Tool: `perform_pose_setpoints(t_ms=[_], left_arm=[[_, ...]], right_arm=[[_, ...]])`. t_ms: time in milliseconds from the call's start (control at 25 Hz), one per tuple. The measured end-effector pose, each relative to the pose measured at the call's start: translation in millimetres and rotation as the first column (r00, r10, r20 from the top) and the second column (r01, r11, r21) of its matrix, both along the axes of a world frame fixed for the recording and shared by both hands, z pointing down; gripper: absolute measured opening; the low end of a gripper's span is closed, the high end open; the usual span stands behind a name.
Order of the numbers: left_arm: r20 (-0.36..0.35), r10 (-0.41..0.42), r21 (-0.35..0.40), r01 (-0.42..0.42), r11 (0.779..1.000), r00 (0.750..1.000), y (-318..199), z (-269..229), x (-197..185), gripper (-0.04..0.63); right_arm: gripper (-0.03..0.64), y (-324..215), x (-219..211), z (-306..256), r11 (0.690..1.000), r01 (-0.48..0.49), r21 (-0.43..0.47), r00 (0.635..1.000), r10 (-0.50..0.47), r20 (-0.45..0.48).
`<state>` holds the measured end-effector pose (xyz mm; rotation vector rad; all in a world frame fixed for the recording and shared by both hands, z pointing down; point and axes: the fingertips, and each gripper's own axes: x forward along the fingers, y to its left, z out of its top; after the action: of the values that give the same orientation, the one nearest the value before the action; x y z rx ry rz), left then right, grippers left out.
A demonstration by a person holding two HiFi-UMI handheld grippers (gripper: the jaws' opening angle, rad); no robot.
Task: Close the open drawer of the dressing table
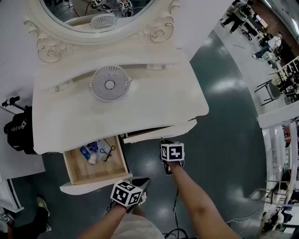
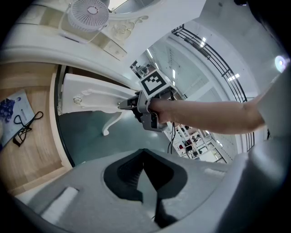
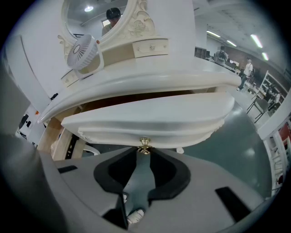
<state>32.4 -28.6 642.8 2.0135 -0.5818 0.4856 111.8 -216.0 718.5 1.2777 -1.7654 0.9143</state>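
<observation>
The white dressing table has two drawers out. The left drawer stands wide open, with a blue packet and a black cord in it. The right drawer is out only a little. My right gripper is at its front panel, jaws closed round the small brass knob. The left gripper view shows that gripper at the panel too. My left gripper hangs in the air just right of the wide drawer's front, shut and empty.
A white round fan stands on the tabletop below the oval mirror. A black bag lies on the floor to the table's left. Dark floor stretches right of the table, with people and racks far off.
</observation>
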Motion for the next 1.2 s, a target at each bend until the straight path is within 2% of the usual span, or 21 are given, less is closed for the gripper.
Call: perform_pose_setpoints(t_ms=[1200], left_arm=[[-0.037, -0.034, -0.004, 0.034, 0.999, 0.999, -17, -4, -2, 0.009]], right_arm=[[0.103, -54, -17, -1, 0.996, -0.041, 0.076, 0.999, 0.038, 0.033]])
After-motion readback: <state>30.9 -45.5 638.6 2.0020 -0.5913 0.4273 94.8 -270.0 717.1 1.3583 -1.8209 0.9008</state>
